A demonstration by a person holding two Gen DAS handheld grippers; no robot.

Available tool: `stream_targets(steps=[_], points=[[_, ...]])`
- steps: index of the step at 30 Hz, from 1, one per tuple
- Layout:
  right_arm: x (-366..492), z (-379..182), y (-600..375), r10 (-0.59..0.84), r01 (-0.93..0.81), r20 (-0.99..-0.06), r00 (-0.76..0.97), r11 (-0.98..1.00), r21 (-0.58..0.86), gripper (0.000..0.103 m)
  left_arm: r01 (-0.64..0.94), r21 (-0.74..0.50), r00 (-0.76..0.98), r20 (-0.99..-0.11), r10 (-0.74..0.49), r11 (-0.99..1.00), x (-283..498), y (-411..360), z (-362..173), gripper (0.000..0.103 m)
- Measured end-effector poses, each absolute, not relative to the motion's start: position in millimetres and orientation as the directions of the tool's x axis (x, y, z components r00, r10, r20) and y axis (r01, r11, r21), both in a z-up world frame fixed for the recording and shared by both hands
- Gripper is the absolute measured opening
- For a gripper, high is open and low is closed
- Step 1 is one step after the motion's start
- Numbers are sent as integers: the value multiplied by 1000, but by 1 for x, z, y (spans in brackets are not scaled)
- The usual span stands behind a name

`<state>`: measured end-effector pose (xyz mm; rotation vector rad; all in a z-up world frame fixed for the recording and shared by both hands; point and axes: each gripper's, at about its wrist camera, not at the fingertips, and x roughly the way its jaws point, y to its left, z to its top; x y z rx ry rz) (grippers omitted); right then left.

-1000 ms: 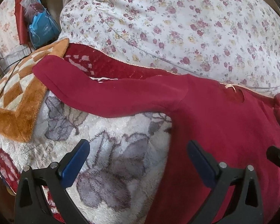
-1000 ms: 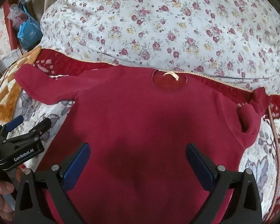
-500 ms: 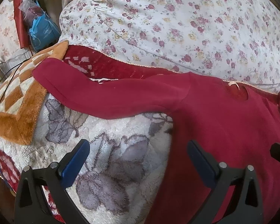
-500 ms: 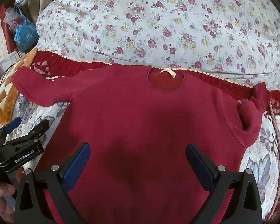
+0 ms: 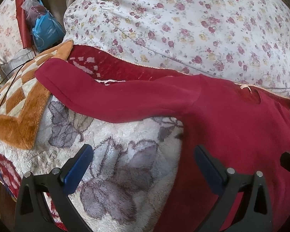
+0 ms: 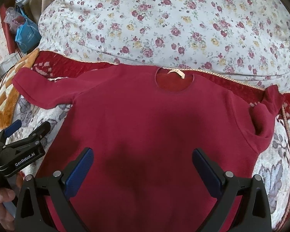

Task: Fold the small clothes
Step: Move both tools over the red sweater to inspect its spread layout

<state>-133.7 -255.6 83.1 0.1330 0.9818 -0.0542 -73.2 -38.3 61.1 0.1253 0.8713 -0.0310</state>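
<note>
A dark red long-sleeved sweater [image 6: 148, 119] lies flat, front up, on a fleece blanket, neck hole with a pale label [image 6: 176, 73] at the far side. Its left sleeve [image 5: 114, 98] stretches straight out to the left. Its right sleeve [image 6: 264, 114] is bunched and folded back at the shoulder. My left gripper [image 5: 143, 164] is open and empty, above the blanket and the sweater's left edge; it also shows in the right wrist view [image 6: 27, 129]. My right gripper [image 6: 143, 164] is open and empty above the sweater's lower middle.
A big floral quilt [image 6: 164, 23] is piled behind the sweater. The white and grey flowered fleece blanket [image 5: 114, 162] has a red border [image 5: 110, 65]. An orange and white checked rug [image 5: 19, 104] lies at the left. A blue bag [image 5: 46, 31] stands at the far left.
Both views have shifted slightly; the sweater sits a little lower and nearer in the right wrist view. The sweater itself has not moved and both grippers stay open.
</note>
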Motion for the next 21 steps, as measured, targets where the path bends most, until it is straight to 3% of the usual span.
stream_targets(steps=[10, 21], points=[[-131, 83, -262, 32, 91, -835, 549, 991, 98, 103, 6, 66, 640, -767, 47, 998, -52, -15, 75, 103], [-136, 74, -280, 80, 111, -845, 529, 980, 162, 103, -364, 248, 616, -659, 432, 898, 55, 81, 112, 103]])
